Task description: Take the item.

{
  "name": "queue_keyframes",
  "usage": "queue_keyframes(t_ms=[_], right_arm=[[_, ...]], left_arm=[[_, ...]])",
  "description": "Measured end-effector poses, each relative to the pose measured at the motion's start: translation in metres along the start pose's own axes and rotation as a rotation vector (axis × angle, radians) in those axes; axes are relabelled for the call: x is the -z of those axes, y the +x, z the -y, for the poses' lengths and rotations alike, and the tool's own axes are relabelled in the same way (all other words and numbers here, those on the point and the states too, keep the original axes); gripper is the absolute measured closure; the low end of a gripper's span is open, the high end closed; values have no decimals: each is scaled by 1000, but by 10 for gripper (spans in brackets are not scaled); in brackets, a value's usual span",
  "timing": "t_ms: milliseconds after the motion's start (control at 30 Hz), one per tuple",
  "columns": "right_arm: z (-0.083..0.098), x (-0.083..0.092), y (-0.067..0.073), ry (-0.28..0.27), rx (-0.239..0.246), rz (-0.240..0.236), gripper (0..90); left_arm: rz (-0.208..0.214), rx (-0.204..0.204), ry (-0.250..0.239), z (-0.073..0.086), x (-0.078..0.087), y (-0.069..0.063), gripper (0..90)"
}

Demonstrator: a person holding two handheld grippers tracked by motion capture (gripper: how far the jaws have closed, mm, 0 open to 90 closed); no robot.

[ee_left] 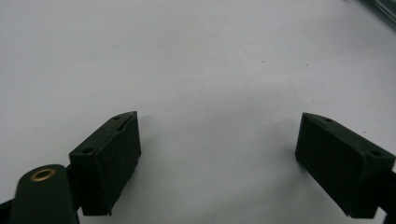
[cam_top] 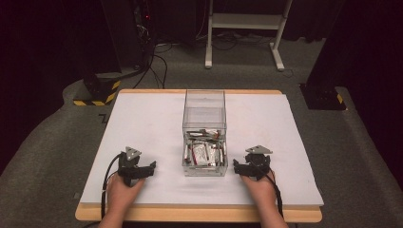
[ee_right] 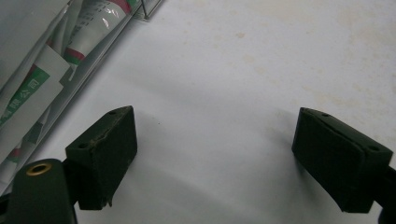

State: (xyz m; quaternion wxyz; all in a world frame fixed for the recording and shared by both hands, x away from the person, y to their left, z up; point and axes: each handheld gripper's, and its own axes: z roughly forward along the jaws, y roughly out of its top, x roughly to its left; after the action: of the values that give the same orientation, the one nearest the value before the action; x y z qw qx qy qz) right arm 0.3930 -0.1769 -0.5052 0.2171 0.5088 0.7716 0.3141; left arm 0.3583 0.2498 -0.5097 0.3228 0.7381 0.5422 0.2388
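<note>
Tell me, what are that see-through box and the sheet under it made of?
The box looks like clear, glossy hard plastic, perhaps acrylic: the packets inside show through its walls. The sheet is matte white, maybe paper or board; it lies on a wood-coloured tabletop.

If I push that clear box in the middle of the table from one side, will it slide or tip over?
The clear box would probably slide: it looks long and low, and the white table cover looks smooth. It seems light, since the packets fill only its near end, so that end may drag and the box could swivel. Its thin transparent walls might flex or crack under a hard shove.
</note>
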Motion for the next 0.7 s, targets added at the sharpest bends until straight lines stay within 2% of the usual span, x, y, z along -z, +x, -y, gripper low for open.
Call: queue_keyframes(t_ms=[467, 533, 633, 700], right_arm=[[0, 0, 1, -2, 7, 6, 143], [-1, 2, 0, -4, 15, -1, 201], [-1, 4, 0, -13, 25, 6, 206], [-1, 6, -1, -14, 21, -6, 200]], left_arm=[[-1, -1, 1, 0, 0, 0, 143], [-1, -1, 0, 0, 0, 0, 143], [-1, -1, 0, 0, 0, 0, 143], [-1, -1, 0, 0, 0, 0, 143]])
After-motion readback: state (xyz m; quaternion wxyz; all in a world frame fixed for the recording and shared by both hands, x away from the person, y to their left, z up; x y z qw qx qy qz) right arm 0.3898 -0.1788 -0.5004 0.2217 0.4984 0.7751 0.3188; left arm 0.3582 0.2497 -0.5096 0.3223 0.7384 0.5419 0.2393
